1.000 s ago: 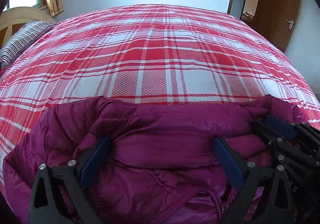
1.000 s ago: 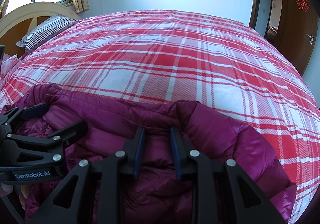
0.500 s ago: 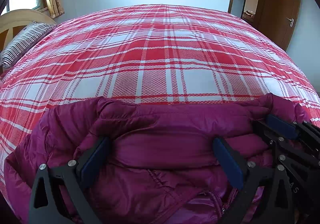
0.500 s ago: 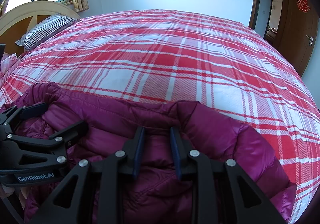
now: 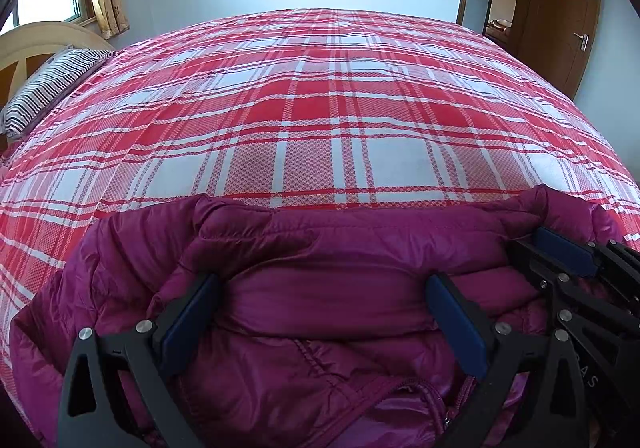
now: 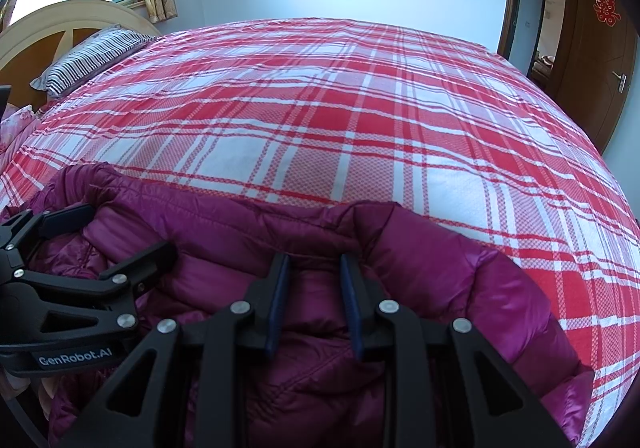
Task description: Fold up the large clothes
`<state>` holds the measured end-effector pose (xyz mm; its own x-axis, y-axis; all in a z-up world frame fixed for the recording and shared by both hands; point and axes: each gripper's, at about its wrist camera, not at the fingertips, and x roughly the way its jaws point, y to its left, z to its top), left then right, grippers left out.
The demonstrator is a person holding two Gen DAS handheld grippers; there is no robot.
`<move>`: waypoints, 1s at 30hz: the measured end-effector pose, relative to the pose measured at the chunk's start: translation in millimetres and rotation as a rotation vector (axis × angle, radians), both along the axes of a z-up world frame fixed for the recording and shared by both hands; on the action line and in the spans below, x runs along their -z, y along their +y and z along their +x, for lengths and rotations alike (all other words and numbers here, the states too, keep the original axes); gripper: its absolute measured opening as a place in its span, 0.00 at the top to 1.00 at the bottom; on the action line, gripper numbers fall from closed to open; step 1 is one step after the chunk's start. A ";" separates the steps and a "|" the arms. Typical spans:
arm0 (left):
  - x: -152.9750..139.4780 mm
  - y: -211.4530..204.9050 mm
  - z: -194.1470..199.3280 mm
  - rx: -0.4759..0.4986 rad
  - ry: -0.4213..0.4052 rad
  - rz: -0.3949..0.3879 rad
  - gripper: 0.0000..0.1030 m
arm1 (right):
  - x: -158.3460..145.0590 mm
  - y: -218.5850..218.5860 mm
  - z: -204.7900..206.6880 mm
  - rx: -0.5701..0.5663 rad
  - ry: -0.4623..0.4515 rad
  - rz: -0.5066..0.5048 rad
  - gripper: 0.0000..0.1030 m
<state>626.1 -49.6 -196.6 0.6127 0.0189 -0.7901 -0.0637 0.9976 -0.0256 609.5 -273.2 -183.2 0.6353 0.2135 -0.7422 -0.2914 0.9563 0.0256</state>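
Observation:
A magenta puffer jacket (image 5: 328, 260) lies bunched at the near edge of the bed, also in the right wrist view (image 6: 460, 288). My left gripper (image 5: 320, 284) is open wide, its blue-padded fingers resting on either side of a fold of the jacket. My right gripper (image 6: 314, 264) is shut on a narrow fold of the jacket near its far edge. Each gripper shows in the other's view: the right gripper (image 5: 568, 260) at the right, the left gripper (image 6: 104, 232) at the left.
The bed with a red and white plaid cover (image 5: 320, 108) stretches away ahead. A striped pillow (image 5: 48, 84) and a wooden headboard (image 6: 60, 20) are at the far left. A brown door (image 5: 560, 16) stands at the right.
Almost nothing has moved. Both views have shifted slightly; the jacket and both grippers keep their places and states.

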 end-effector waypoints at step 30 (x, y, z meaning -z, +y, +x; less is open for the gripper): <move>-98.7 75.5 -333.4 0.112 -0.149 -0.005 0.01 | -85.6 -152.5 -250.5 -0.062 0.101 0.037 0.22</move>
